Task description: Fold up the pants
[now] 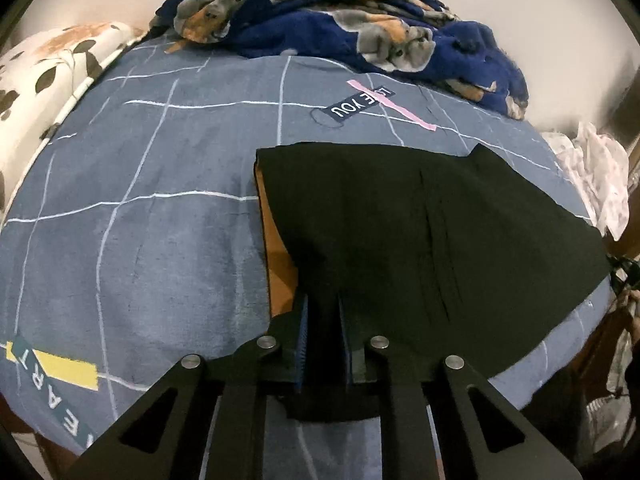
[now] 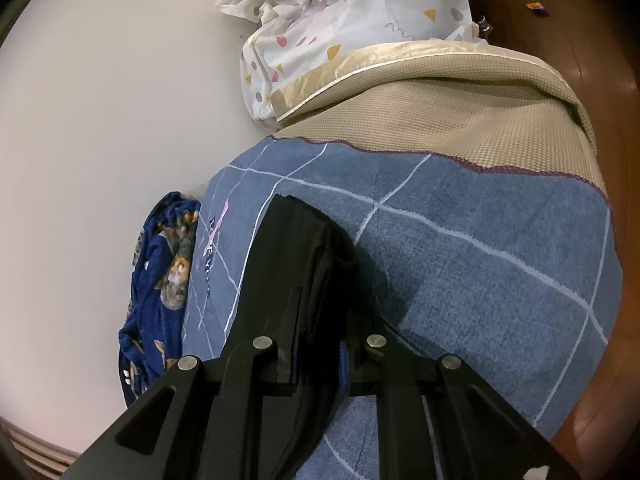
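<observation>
Both tongs are angled downward over the bed. The left tongs (image 1: 323, 312) are nipped shut on a bunched fold of the black pants (image 1: 420, 220) — blue ribbed pads pressed in from either side. The right tongs (image 2: 322, 312) are likewise clamped, with a thick folded wad of the same pants between their jaws.

Black pants (image 1: 420, 232) lie spread flat on the blue grid-lined bedsheet (image 1: 140, 240), an orange lining showing.

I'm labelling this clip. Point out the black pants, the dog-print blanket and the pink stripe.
black fabric pants (image 1: 400, 220), left wrist view, flat middle.
navy dog-print fleece blanket (image 1: 304, 28), left wrist view, crumpled centre.
pink printed stripe (image 1: 394, 106), left wrist view, mid-length.
</observation>
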`<action>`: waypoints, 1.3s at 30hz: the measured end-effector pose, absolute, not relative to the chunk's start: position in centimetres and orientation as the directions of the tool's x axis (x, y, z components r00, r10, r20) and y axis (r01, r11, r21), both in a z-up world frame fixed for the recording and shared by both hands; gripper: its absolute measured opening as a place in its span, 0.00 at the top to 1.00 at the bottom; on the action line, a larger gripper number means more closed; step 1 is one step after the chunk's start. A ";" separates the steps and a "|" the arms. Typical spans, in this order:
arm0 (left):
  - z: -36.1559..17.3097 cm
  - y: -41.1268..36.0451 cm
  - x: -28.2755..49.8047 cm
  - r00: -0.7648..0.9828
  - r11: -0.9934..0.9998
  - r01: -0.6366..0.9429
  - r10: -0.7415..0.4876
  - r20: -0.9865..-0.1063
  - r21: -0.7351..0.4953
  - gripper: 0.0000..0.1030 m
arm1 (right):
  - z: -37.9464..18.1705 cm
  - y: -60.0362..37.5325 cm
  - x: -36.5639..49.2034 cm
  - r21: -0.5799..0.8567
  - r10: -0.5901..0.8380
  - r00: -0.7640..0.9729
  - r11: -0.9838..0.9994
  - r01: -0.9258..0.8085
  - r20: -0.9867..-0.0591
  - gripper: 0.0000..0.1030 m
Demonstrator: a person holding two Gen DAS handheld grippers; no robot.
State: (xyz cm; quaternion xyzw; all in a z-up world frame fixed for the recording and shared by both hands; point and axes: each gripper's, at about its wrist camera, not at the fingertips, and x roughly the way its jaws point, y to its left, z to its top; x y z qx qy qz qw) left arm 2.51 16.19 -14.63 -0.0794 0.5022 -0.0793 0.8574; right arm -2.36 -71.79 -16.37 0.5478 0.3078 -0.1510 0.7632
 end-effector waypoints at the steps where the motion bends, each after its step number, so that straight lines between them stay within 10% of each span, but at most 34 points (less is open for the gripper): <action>1: -14.7 16.3 2.5 0.486 0.973 0.041 -0.218 -0.846 -0.227 0.86 | -16.4 -71.8 -2.4 0.745 0.107 0.767 0.354 0.566 -0.633 0.87; 22: -14.3 15.5 2.1 0.497 0.989 0.024 -0.137 -0.857 -0.144 0.73 | -9.4 -67.3 0.4 0.645 0.089 0.773 0.615 0.454 -0.629 0.87; 39: -11.4 15.1 0.2 0.573 0.994 0.033 -0.104 -0.813 -0.104 0.69 | -8.9 -42.9 4.6 0.561 0.412 0.637 0.827 0.039 -0.651 0.87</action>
